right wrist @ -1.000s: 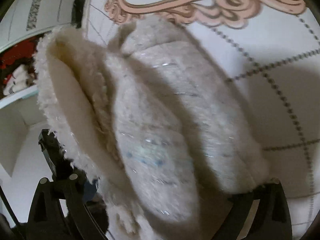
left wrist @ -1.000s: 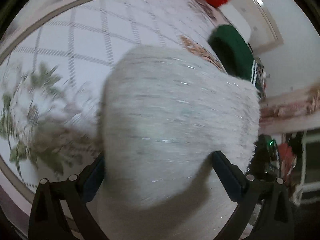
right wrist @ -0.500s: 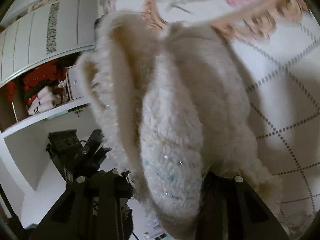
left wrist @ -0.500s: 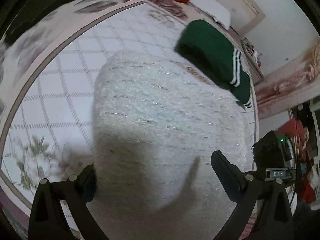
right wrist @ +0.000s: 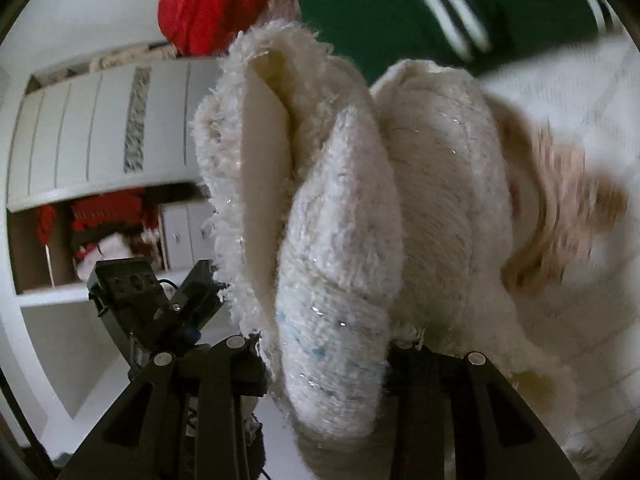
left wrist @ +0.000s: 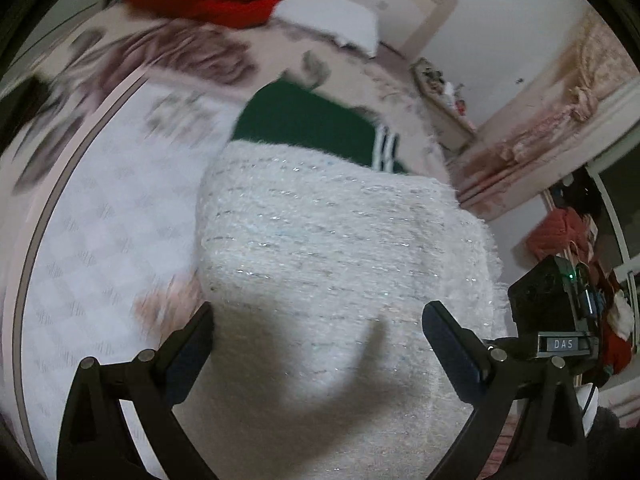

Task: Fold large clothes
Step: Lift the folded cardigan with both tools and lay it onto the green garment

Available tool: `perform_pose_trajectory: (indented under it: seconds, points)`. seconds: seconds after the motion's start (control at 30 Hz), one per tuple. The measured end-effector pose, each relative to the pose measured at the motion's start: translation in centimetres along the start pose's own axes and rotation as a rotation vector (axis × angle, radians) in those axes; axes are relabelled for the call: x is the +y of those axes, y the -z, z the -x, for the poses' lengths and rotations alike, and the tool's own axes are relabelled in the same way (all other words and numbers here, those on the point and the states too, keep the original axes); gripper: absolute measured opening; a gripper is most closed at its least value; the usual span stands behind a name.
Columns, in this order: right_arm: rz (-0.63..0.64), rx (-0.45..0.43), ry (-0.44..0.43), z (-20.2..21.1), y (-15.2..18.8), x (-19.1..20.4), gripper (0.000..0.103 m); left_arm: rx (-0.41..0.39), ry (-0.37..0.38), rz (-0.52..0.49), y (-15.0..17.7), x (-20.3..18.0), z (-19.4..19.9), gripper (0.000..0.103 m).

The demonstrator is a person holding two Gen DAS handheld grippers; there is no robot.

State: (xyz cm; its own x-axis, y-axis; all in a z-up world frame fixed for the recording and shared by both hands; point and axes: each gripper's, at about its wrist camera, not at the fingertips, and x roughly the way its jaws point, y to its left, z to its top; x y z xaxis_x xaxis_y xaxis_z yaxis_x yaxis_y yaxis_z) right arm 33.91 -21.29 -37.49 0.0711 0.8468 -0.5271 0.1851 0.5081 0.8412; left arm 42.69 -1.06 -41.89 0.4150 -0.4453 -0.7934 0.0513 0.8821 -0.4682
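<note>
Right wrist: tongs clamp fuzzy white garment (bunched).

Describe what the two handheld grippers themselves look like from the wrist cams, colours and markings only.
Both are matte black. The left gripper has angular linkage arms with round silver rivets and dark blue-black pads. The right gripper shows the same black arms and silver rivets; its body, seen from the left wrist, carries a white "DAS" label and a green LED.
</note>
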Motion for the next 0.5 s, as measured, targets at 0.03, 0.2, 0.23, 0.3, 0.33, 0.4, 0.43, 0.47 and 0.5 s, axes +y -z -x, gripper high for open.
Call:
perform_pose_trajectory:
  seconds: [0.03,0.2,0.23,0.3,0.33,0.4,0.43,0.47,0.5]
  points:
    - [0.005,-0.018,0.001,1.0,-1.5,0.4,0.036,-0.009,0.029,-0.02,-2.0,-0.9,-0.6,0.101]
    - [0.07,-0.09,-0.021,4.5,-10.8,3.0,0.032,-0.011,0.07,-0.201,-9.6,-6.8,-5.3,0.098]
    - [0.113,-0.098,0.064,3.9,-13.1,3.3,0.032,0.004,0.018,-0.24,-10.4,-7.3,-7.1,0.098]
    - [0.1,-0.066,0.228,2.6,-16.9,1.3,0.032,0.031,-0.037,-0.273,-11.0,-6.7,-9.5,0.097]
    - [0.057,-0.069,0.299,2.7,-18.3,-0.6,0.032,0.032,-0.038,-0.265,-11.0,-6.0,-9.7,0.097]
    - [0.019,-0.079,0.324,3.9,-19.2,-3.8,0.036,0.011,-0.039,-0.192,-10.4,-3.5,-8.8,0.096]
    - [0.0,-0.085,0.305,4.6,-19.1,-5.2,0.04,-0.012,-0.023,-0.147,-10.1,-2.1,-8.1,0.096]
    - [-0.008,-0.087,0.3,5.1,-19.0,-6.0,0.044,-0.043,-0.023,-0.095,-9.7,-0.3,-7.1,0.096]
    - [-0.015,-0.09,0.301,5.8,-18.8,-7.2,0.054,-0.06,-0.032,-0.068,-9.8,0.4,-6.7,0.096]
